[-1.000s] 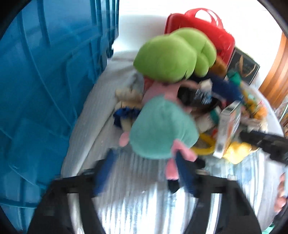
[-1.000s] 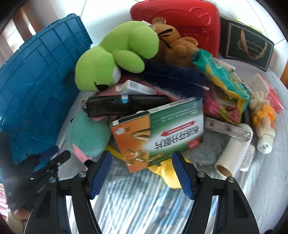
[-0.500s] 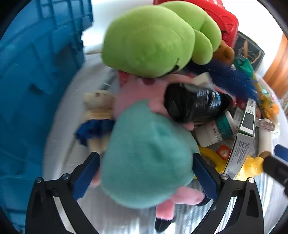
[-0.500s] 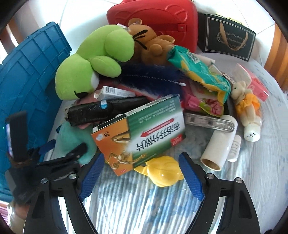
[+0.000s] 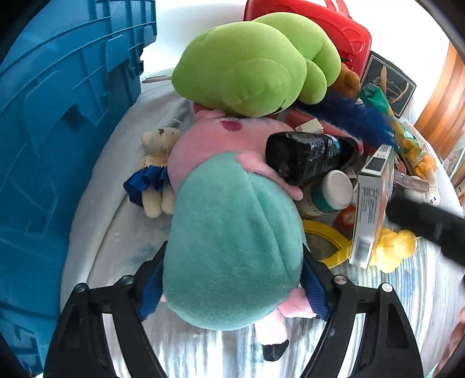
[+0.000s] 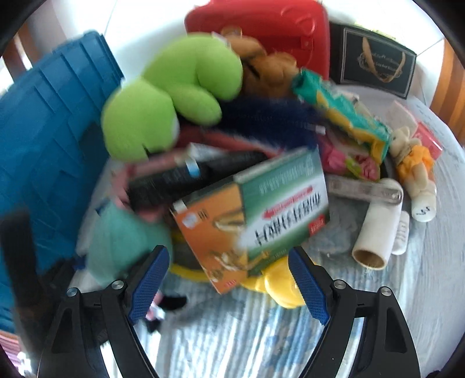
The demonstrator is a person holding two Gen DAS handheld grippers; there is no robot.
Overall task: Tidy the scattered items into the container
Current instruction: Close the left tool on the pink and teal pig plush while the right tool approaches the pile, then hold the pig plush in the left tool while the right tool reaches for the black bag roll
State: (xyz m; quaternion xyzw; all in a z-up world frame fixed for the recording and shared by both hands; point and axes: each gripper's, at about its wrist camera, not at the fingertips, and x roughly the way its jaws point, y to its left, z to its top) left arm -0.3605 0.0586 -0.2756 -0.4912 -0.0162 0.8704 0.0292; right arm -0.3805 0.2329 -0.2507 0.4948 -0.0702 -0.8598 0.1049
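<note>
Left hand-held gripper (image 5: 229,282) closing around one teal-and-pink plush (image 5: 232,241), right hand-held gripper (image 6: 229,279) wide, holding nothing, one blue crate (image 5: 64,122)

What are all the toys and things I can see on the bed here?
Crate: one, blue, left side.
Frog plush: one, green, top of pile.
Pig plush: one, pink with teal dress, front, between left gripper's pads.
Case: one, red, back.
Medicine box: one, orange and green, pile's front.
Little bears: two; blue skirt, orange dress.
Duck: one, yellow, under the box.
Cardboard tube: one, white, right.
Left gripper: closing round the pig.
Right gripper: open, before the box.
</note>
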